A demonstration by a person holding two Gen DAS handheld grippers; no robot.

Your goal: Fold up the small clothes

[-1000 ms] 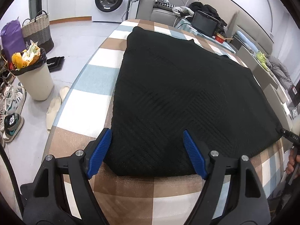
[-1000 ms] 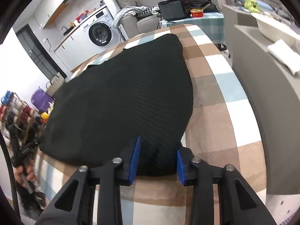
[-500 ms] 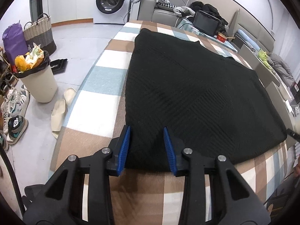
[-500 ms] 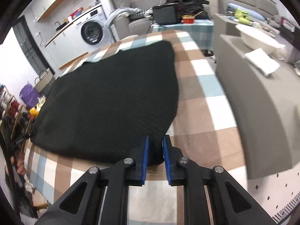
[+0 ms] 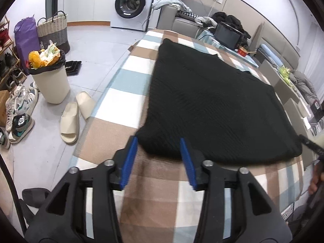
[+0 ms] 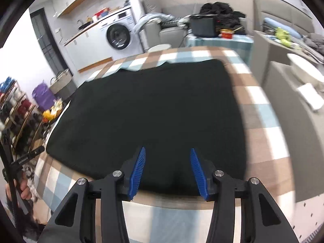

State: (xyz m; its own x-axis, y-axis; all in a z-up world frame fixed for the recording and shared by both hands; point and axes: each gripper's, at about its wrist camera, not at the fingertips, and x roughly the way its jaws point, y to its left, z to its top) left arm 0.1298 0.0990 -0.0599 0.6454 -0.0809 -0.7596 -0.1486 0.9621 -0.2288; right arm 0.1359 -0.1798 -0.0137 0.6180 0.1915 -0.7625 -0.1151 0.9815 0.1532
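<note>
A black knitted garment (image 5: pixel 212 105) lies spread flat on the checked table (image 5: pixel 125 77); it also shows in the right wrist view (image 6: pixel 154 109). My left gripper (image 5: pixel 159 154) is open, with its blue pads on either side of the garment's near left corner, holding nothing. My right gripper (image 6: pixel 168 166) is open over the garment's near edge toward the right corner, holding nothing.
A bin (image 5: pixel 50 81), slippers (image 5: pixel 69 119), shoes and a basket (image 5: pixel 53 30) stand on the floor left of the table. A washing machine (image 5: pixel 131 4) and a sofa with clothes are at the back. A grey cabinet (image 6: pixel 293 109) is close to the table's right side.
Both grippers have opened: they were closed down on the garment's near corners half a second ago and the jaws now stand apart. The garment lies flat, drawn nearer the table's front edge.
</note>
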